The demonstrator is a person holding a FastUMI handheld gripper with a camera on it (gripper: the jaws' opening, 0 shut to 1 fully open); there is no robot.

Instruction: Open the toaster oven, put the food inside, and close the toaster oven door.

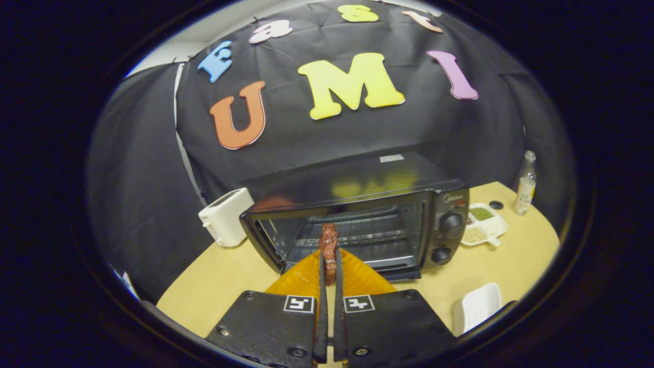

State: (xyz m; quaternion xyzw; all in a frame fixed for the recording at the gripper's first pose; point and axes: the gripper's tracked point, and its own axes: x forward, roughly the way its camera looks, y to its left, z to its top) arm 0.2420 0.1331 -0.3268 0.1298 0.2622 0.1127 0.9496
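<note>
Dim, sharp view, glare on the toaster oven (pixel 357 179), edges bowed.

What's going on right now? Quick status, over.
Gripper shut on the reddish-brown food, held up in front of the toaster oven. Oven door is down, rack bare. Nothing between food and opening.

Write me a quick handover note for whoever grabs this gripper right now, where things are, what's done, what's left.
Gripper: shut on the food, a reddish-brown piece held upright between the fingertips.
Toaster oven: on the table, just ahead of the fingers, door down and open, rack bare.
Food is right at the oven's mouth, apparently not yet on the rack.
Done: door opened, food picked up.
Left: carry the food in, set it on the rack, release, back out, close the door.
Nearby: white toaster beside the oven on one side; divided dish and bottle on the knob side.
</note>
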